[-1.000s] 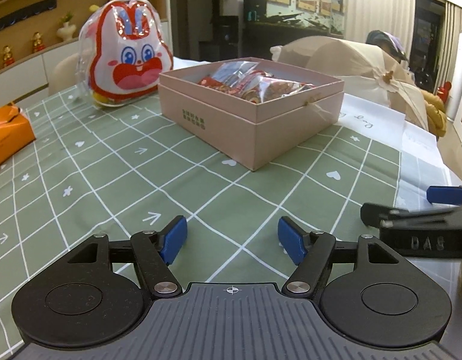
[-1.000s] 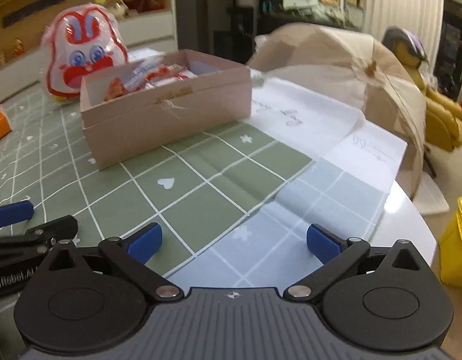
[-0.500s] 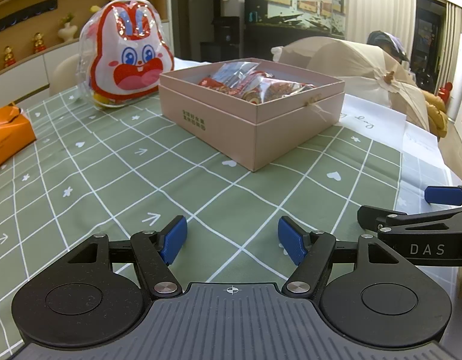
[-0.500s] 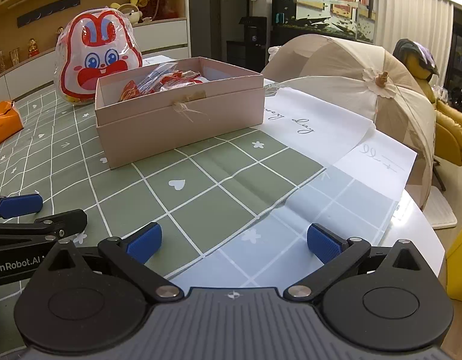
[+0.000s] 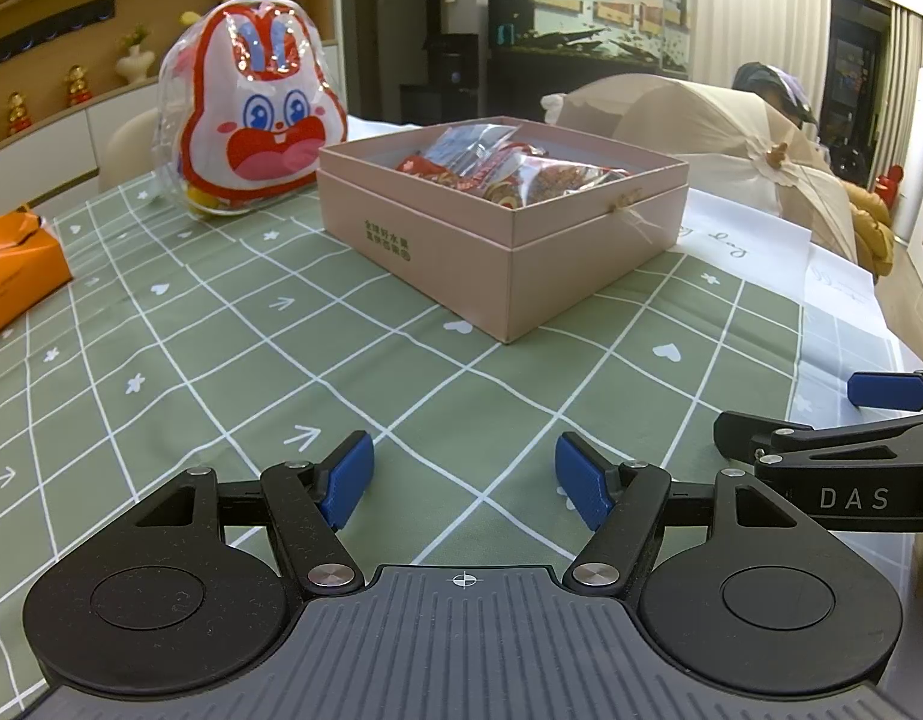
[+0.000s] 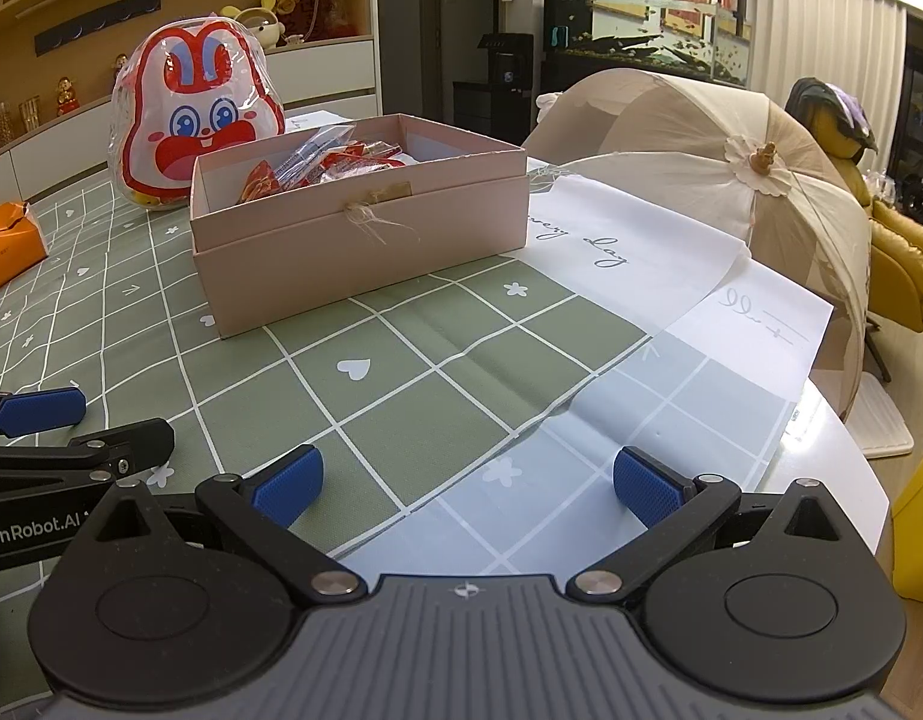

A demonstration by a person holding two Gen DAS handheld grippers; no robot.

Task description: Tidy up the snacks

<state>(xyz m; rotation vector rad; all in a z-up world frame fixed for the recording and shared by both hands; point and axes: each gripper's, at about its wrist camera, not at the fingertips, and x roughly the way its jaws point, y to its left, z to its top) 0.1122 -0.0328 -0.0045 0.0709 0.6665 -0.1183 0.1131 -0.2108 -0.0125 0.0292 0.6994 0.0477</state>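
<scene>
A pink open box (image 5: 509,240) (image 6: 365,252) stands on the green checked tablecloth and holds several red and clear snack packets (image 5: 509,171) (image 6: 317,165). Behind it to the left stands a rabbit-shaped snack bag (image 5: 254,114) (image 6: 194,123), red and white in clear plastic. My left gripper (image 5: 464,480) hovers low over the cloth in front of the box, open and empty. My right gripper (image 6: 467,486) hangs beside it to the right, also open and empty. Each gripper shows at the edge of the other's view.
An orange packet (image 5: 14,276) (image 6: 8,246) lies at the table's left edge. A beige mesh food cover (image 6: 701,180) sits behind the box at the right, on white printed paper (image 6: 629,252). The table's edge curves away at the right, with a yellow bin (image 6: 920,510) below.
The right wrist view has risen and steadied, so the box and rabbit bag sit lower and sharper in it. The left gripper has barely moved. Both stay open.
</scene>
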